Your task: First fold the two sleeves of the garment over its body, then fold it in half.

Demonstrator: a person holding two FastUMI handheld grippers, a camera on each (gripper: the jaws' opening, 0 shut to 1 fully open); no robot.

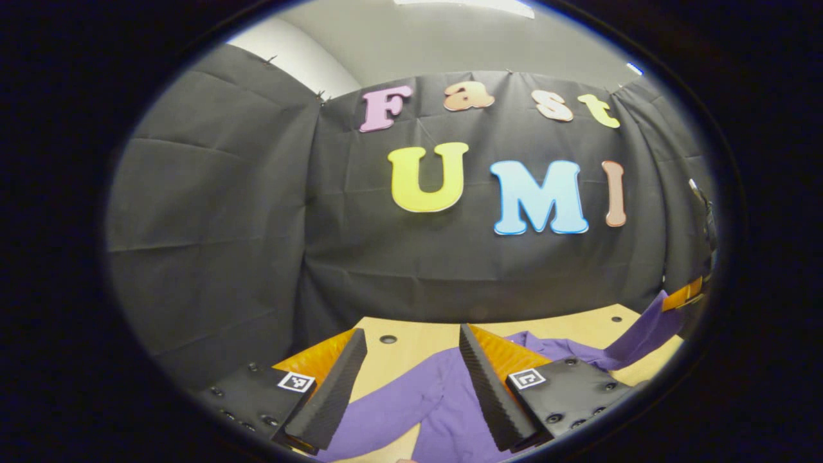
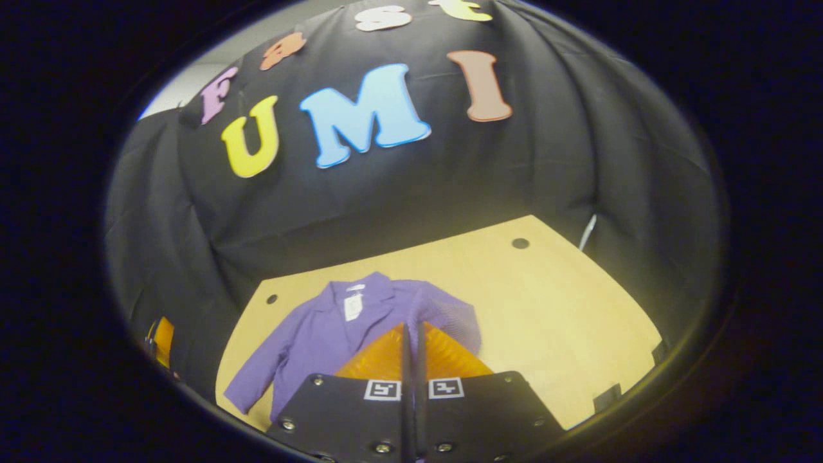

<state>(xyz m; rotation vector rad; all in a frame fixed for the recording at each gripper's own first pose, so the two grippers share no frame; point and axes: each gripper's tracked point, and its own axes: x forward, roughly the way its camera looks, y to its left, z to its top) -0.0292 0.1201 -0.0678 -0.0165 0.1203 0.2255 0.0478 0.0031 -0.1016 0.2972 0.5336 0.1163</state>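
Observation:
A purple collared garment (image 2: 321, 334) with a white tag lies face up on the tan table (image 2: 546, 308). One sleeve (image 2: 251, 379) stretches out toward the near left table edge. My right gripper (image 2: 411, 329) is shut on the other sleeve (image 2: 447, 315), which is lifted off the table and drawn over the body. In the left gripper view that lifted sleeve (image 1: 646, 328) rises to the right gripper (image 1: 683, 296) at the far right. My left gripper (image 1: 411, 332) hangs open above the garment (image 1: 443, 399), with nothing between its fingers.
Black cloth walls close in the table on the far side and both flanks. The table (image 1: 411, 341) has small round holes near its corners. Bare tabletop lies to the right of the garment in the right gripper view.

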